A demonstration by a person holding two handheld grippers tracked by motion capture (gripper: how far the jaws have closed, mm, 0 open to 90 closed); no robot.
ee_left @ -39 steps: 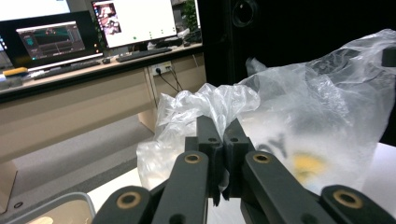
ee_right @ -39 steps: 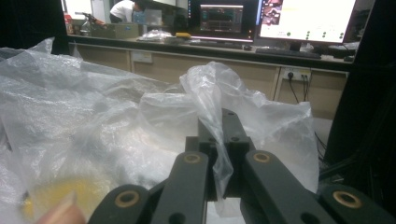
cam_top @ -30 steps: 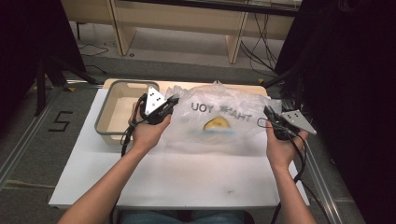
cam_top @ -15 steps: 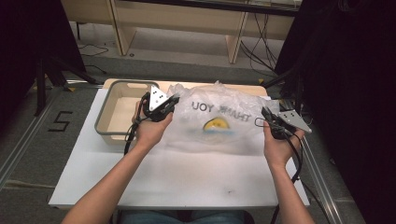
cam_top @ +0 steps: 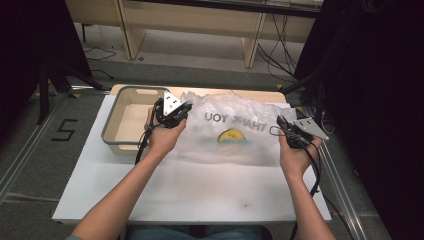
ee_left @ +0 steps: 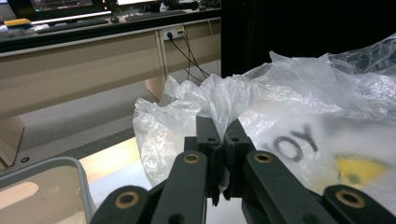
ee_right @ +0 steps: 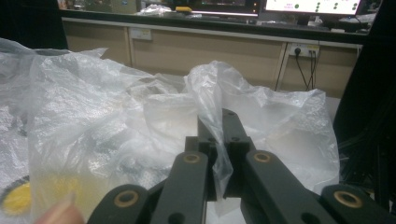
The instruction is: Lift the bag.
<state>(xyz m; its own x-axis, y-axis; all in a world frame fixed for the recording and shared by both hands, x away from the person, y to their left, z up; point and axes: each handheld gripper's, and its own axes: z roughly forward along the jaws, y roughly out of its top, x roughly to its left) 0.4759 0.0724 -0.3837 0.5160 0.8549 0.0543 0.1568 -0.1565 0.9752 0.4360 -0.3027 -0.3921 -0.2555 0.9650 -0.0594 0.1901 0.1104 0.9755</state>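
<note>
A clear plastic bag with black lettering and a yellow smiley print lies spread over the back of the white table. My left gripper is shut on the bag's left edge, and in the left gripper view the film bunches up between the closed jaws. My right gripper is shut on the bag's right edge; the right gripper view shows a fold of plastic pinched at the tips. The bag is held stretched between both hands.
A grey-rimmed beige bin stands at the table's back left, just beside my left hand; its corner shows in the left gripper view. A wooden board lies under the bag's far edge. Desks and cables stand beyond the table.
Both grippers keep hold of the bag's edges. The right hand has shifted slightly left and up, and the bag has been pulled a little flatter.
</note>
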